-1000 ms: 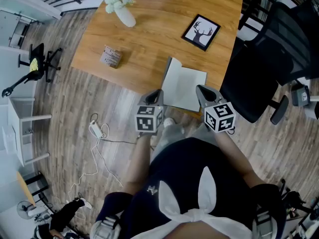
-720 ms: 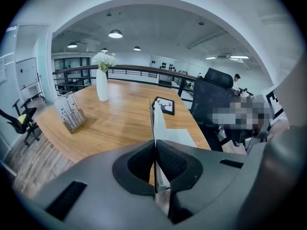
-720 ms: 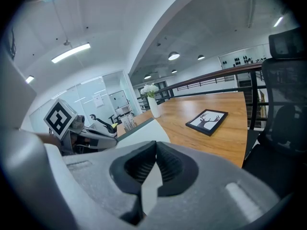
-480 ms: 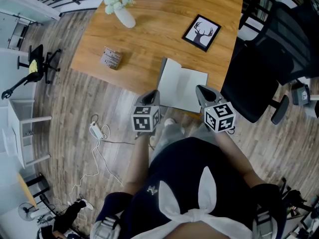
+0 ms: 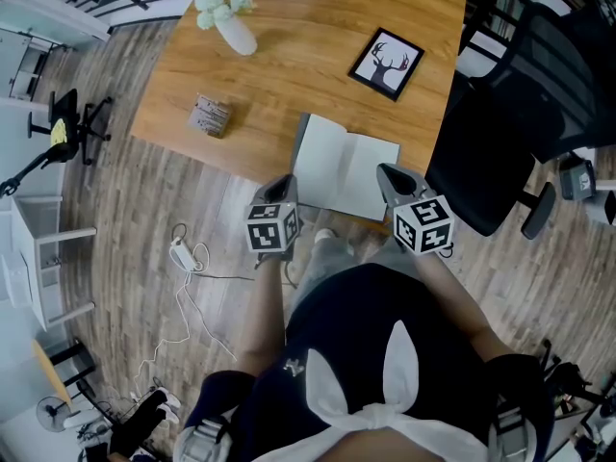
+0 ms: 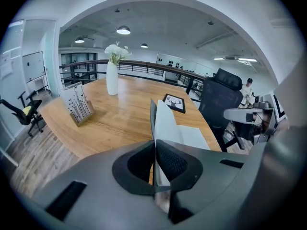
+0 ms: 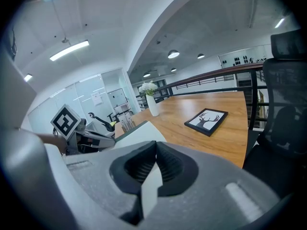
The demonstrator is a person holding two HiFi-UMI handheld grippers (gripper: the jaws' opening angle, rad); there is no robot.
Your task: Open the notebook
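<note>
Currently my left gripper is clenched on the near edge of the notebook cover, raised about on edge. My right gripper pinches the near edge of the white pages. Notebook lies at the tabletop near edge, straight ahead of both jaws, spine running away from me. Cover swings left, so left hand leads, I judge. Count: one notebook, one deer picture, one vase, one card stand.

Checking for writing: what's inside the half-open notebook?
Plain white pages show inside the notebook, with no writing visible. Leaves beneath the top one are covered. The left claw pinches the raised cover.
</note>
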